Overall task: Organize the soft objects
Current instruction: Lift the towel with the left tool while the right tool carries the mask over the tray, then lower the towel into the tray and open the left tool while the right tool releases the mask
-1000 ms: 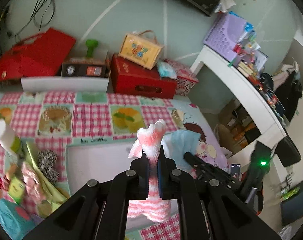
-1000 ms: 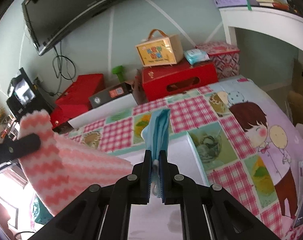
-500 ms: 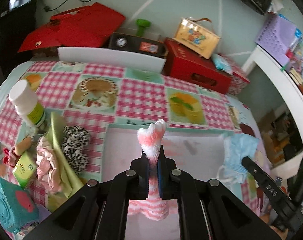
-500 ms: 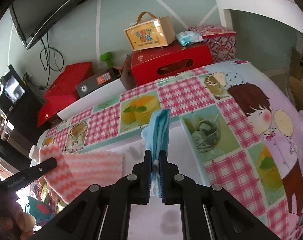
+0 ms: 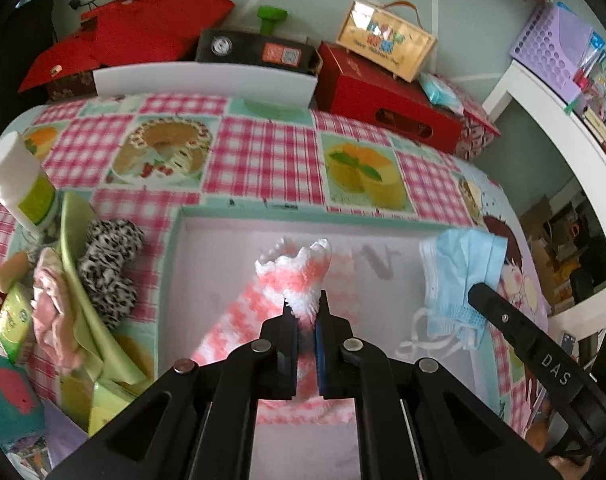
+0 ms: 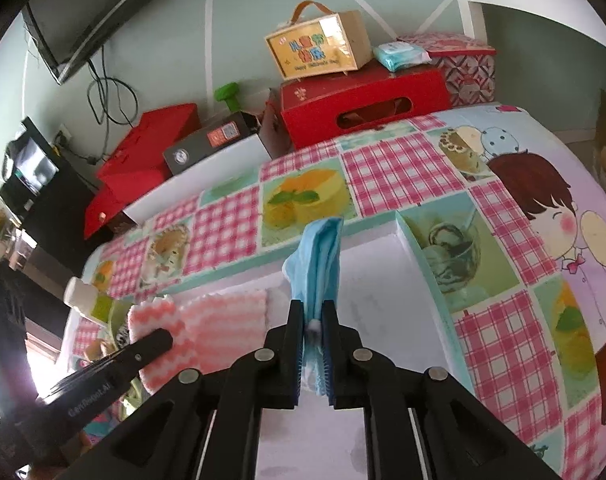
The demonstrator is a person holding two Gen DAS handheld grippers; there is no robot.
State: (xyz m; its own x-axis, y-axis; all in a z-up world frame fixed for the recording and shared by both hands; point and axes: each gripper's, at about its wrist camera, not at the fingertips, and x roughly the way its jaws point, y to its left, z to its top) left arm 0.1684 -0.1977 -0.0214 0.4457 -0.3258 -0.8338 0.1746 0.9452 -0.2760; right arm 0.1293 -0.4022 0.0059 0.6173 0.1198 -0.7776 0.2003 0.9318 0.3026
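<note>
My left gripper is shut on a pink-and-white fluffy cloth, whose lower end lies inside the shallow white tray. The cloth also shows in the right wrist view, spread on the tray floor. My right gripper is shut on a light blue face mask, held over the tray's right part. In the left wrist view the mask hangs at the tray's right edge.
A leopard-print scrunchie, a pink scrunchie, a green sheet, a white bottle and small packets lie left of the tray. Red boxes and a yellow carry box stand behind the chequered tablecloth.
Both grippers came down toward the tray. The pink cloth now touches the tray floor and the blue mask hangs lower over the tray's right side.
</note>
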